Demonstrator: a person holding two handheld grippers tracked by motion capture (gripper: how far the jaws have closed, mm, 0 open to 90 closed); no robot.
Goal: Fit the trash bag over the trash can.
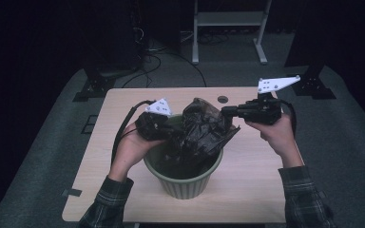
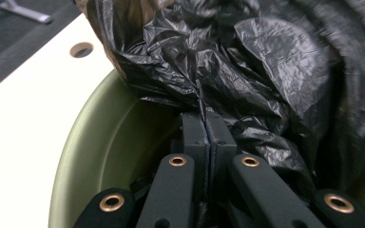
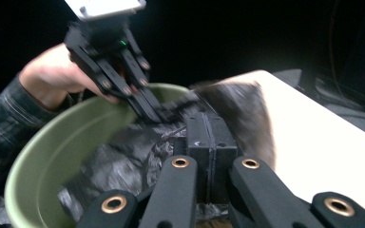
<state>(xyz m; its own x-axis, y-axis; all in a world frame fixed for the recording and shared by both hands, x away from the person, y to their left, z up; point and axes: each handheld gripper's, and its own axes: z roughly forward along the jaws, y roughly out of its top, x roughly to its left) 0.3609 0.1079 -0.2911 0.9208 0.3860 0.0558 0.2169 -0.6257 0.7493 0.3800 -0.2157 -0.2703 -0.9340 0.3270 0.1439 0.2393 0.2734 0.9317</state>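
Our left gripper (image 2: 204,124) is clamped on a fold of the black bin bag (image 1: 202,128), which lies crumpled in the green bin (image 1: 183,183) on the table (image 1: 123,102). Our right gripper (image 1: 225,111) is pinched on the bag's upper edge, jaws together.

I see bare table (image 1: 247,185) right, left and far of the green bin (image 1: 183,183), easy passage there. Bin mouth is choked by the crumpled black bag (image 1: 202,126); only a slim gap along its left inner wall, where my left gripper (image 1: 167,127) sits.
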